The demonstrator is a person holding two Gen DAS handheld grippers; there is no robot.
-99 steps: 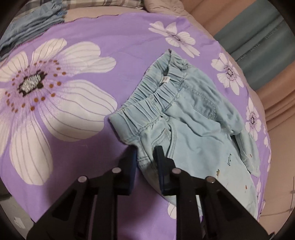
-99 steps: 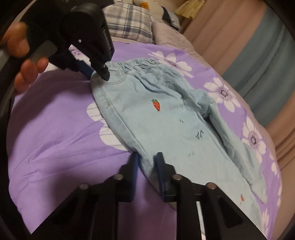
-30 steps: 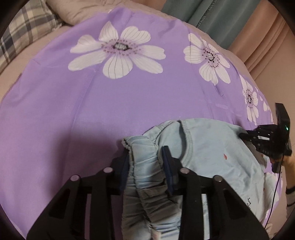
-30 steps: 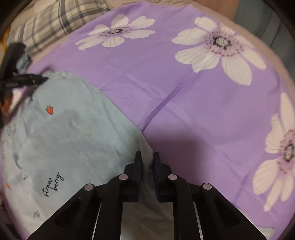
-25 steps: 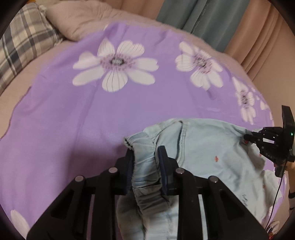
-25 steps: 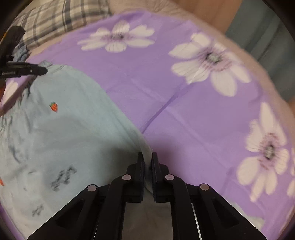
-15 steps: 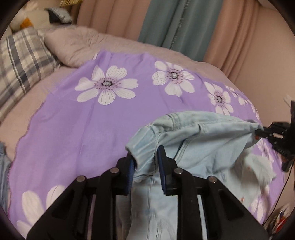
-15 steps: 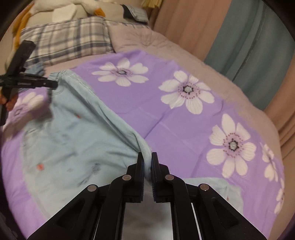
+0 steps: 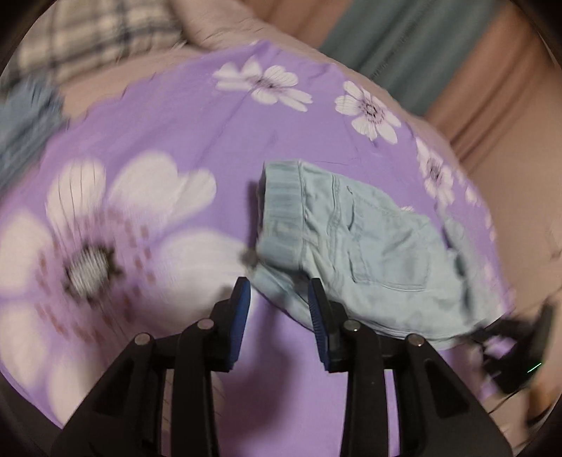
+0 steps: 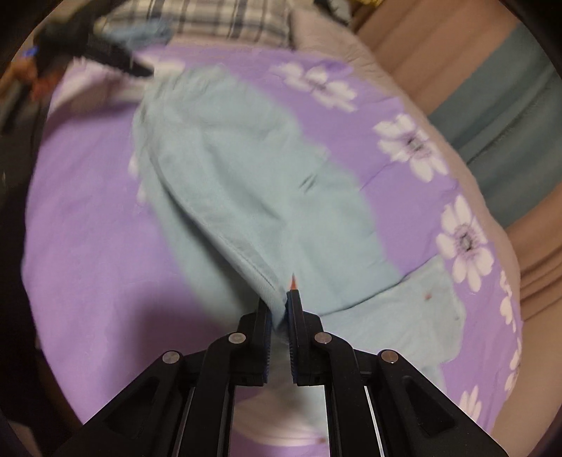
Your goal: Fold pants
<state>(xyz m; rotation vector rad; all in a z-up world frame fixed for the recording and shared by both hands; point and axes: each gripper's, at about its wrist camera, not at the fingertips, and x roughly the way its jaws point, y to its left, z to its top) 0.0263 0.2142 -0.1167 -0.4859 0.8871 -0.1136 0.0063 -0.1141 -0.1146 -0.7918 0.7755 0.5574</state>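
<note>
Light blue denim pants (image 9: pixel 354 246) lie on a purple flowered sheet (image 9: pixel 196 116), back pocket up, with the elastic waistband at their left end. My left gripper (image 9: pixel 279 295) is open and empty, its blue pads on either side of the waistband corner just above the sheet. In the right wrist view the pants (image 10: pixel 239 175) stretch away from me. My right gripper (image 10: pixel 282 302) is shut on a fold of the pants leg and holds it slightly raised. The left gripper (image 10: pixel 140 72) shows blurred at the far end of the pants.
A plaid pillow (image 10: pixel 224 21) and a beige pillow (image 9: pixel 224 31) lie at the head of the bed. Folded blue clothing (image 9: pixel 24 123) sits at the sheet's left edge. Pink and teal curtains (image 10: pixel 498 105) hang along the right side.
The pants were lifted and held in the air half a second ago; now they lie on the sheet. My left gripper has opened and let go of the waistband. My right gripper stays shut.
</note>
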